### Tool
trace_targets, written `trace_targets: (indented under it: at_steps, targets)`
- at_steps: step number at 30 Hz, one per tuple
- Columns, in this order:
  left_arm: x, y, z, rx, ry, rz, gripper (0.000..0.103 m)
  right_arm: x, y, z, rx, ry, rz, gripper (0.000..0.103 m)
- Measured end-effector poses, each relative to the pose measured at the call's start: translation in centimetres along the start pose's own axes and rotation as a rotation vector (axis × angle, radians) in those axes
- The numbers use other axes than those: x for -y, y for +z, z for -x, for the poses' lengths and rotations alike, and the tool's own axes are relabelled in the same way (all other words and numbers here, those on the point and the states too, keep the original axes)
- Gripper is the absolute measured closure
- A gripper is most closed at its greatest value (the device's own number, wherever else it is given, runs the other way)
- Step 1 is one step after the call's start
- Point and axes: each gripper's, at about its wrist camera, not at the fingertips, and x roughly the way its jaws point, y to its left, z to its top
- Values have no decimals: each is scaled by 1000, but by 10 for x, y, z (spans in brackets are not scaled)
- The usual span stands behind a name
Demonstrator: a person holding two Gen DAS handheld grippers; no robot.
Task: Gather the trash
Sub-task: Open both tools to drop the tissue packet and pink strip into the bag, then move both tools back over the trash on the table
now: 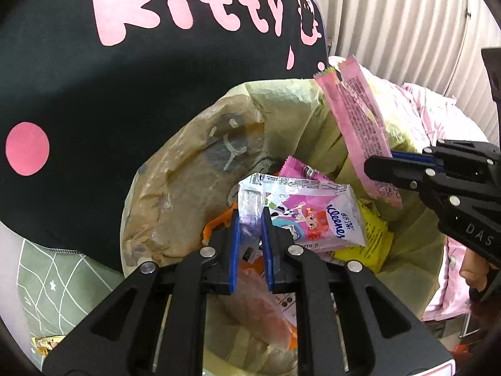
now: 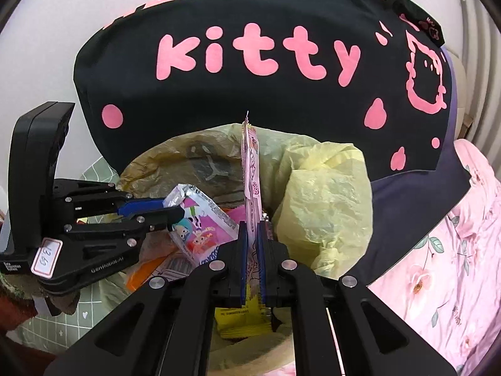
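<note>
Left claw (image 1: 250, 222) pinches a corner of the Kleenex tissue pack (image 1: 308, 213), holding it just over the open mouth of the yellow trash bag (image 1: 281, 103). Right claw (image 2: 252, 235) is clamped on a long pink wrapper (image 2: 252, 169) standing upright above the same bag, whose wrappers include a yellow wrapper (image 1: 368, 244). Behind the bag: black Hello Kitty cushion (image 2: 250, 100), then pink floral bedding (image 2: 454, 250).

- The mouth of the yellow-lined bin (image 1: 175, 169) is crowded: the left tool (image 1: 250, 235) with its tissue pack (image 1: 313, 216) and the right tool (image 1: 380, 169) with its pink wrapper (image 1: 360, 125) hang over it side by side.
- A black cushion (image 2: 250, 100) overhangs the bin's far rim.
- Bunched liner (image 2: 325, 194) narrows the bin's right side.
</note>
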Motion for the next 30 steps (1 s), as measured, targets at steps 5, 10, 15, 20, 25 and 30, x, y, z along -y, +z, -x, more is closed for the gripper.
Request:
trace_targets:
  at_steps: [5, 10, 15, 20, 25, 30]
  targets:
    - [-7, 2, 0, 9, -15, 30, 91, 1, 0, -2, -17, 11, 12, 96]
    - [-29, -6, 17, 18, -62, 97, 89, -1, -3, -1, -18, 5, 22, 95]
    - [-37, -9, 31, 42, -145, 149, 79, -2, -1, 1, -11, -25, 20, 82]
    - [-42, -15, 54, 87, -163, 181, 67, -3, -2, 5, 2, -42, 10, 77]
    - [-48, -25, 80, 150, -121, 214, 62, -8, 0, 11, 24, -56, 5, 71]
    - [-56, -44, 106, 186, -67, 227, 61, -23, 3, 19, 58, -44, 14, 71]
